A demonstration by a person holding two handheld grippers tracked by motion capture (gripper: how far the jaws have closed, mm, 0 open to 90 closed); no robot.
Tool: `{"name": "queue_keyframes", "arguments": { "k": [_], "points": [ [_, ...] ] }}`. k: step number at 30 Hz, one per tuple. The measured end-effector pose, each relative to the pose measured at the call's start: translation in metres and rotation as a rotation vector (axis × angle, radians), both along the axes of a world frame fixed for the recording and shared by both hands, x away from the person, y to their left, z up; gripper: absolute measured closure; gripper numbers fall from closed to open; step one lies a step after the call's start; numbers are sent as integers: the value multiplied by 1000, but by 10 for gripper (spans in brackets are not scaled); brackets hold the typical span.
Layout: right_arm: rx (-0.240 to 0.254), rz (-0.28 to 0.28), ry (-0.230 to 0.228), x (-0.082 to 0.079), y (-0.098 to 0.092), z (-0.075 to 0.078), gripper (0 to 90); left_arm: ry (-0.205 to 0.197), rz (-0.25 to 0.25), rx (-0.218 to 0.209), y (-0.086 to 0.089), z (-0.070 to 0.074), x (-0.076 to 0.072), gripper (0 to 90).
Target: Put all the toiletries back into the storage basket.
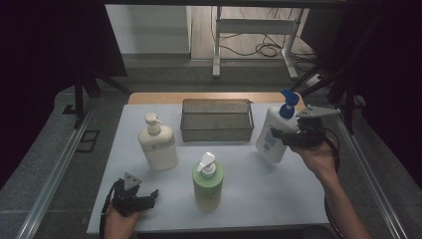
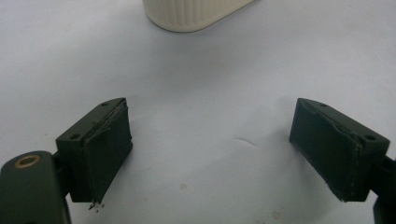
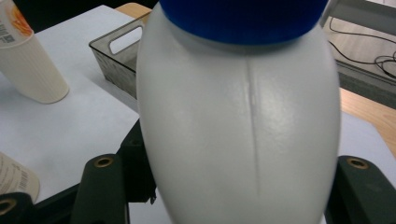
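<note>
The right tongs [image 1: 283,135] are clamped on the white bottle [image 1: 272,133], their jaws pressed to either flank of its body below the blue pump cap [image 1: 288,104]; the bottle is tilted, leaning over the right side of the tabletop [image 1: 278,199], and appears lifted clear of it, near the right end of the wire basket [image 1: 216,120]. The left tongs [image 1: 142,198] stand apart and hold nothing, resting low at the front left of the tabletop, just short of the cream bottle [image 1: 158,143]. The green bottle [image 1: 207,181] stands upright between the 2 hands, toward the front. The main risk, as I judge it, is the smooth, rounded body sliding through the jaws: the grip sits on a curved wall, and the tilt puts the weight to 1 side, so a quick swing toward the basket could rotate or drop it. A low carry could also clip the basket rim. The right gripper view shows the bottle's moulded seam and how wide it fills the jaws, which the high view is too distant to tell; the high view alone gives the layout of all 3 bottles. The left gripper view shows the bare tabletop between its open pads [image 2: 108,149] and the cream bottle's ribbed base [image 2: 196,14].
</note>
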State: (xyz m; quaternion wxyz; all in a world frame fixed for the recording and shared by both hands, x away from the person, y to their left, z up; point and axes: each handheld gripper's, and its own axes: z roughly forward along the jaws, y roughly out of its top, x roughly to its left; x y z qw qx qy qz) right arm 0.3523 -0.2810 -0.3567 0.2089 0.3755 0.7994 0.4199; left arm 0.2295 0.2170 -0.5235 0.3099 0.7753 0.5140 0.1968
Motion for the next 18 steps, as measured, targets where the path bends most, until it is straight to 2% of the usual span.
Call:
{"name": "queue_keyframes", "arguments": {
  "k": [6,18],
  "points": [
    [-12,26,2,2,12,2,386,1,0,0,0,0,0,126],
    [-5,61,8,8,27,10,386,3,2,-5,0,0,0,125]
  ]
}}
